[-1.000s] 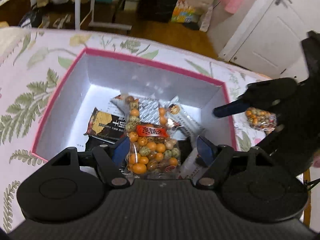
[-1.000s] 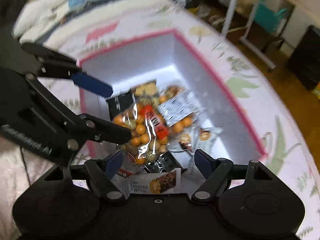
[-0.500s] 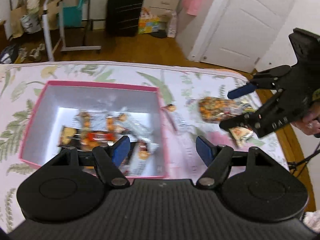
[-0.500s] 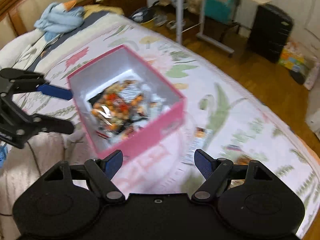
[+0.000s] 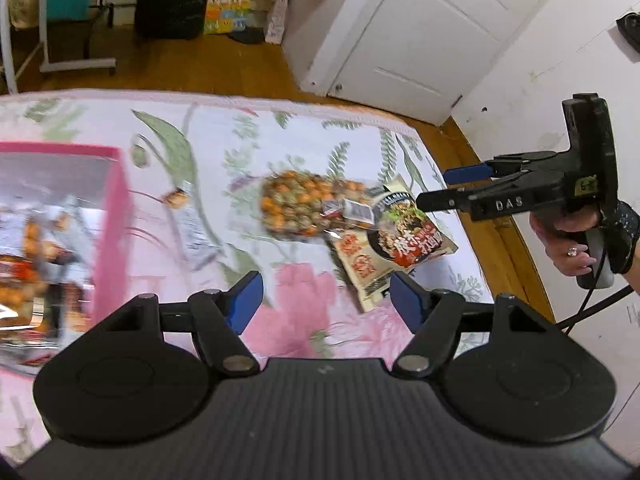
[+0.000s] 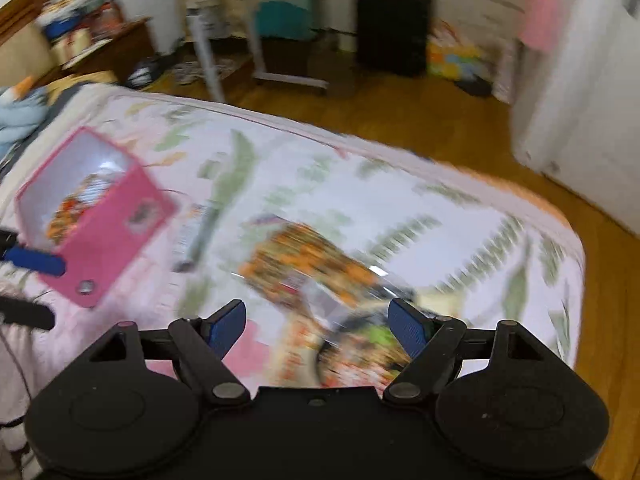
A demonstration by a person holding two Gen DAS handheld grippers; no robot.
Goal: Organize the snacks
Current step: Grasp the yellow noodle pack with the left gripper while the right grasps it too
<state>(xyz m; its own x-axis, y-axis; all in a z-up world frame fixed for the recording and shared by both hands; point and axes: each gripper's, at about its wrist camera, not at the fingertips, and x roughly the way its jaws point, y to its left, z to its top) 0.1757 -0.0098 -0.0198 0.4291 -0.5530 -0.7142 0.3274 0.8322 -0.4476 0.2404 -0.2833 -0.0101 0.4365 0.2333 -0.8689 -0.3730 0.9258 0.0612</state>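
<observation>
The pink box with several snack packs in it stands at the left on the flowered bedspread. To its right lie a clear bag of orange and green coated nuts, a printed noodle packet and a thin snack bar. My left gripper hangs open above the cloth with nothing between its fingers. My right gripper, held by a hand, hovers open over the noodle packet. In the blurred right wrist view the right gripper is above the nut bag, its jaws closing a little on nothing; the box is far left.
The bed's edge runs close behind the packets, with wooden floor beyond it. A white door and wall stand at the right. A rolling table frame and a black case are across the floor.
Both grippers have swung away from above the pink box to the right, over the loose snacks on the bedspread. The box has slid from the middle to the left of both views.
</observation>
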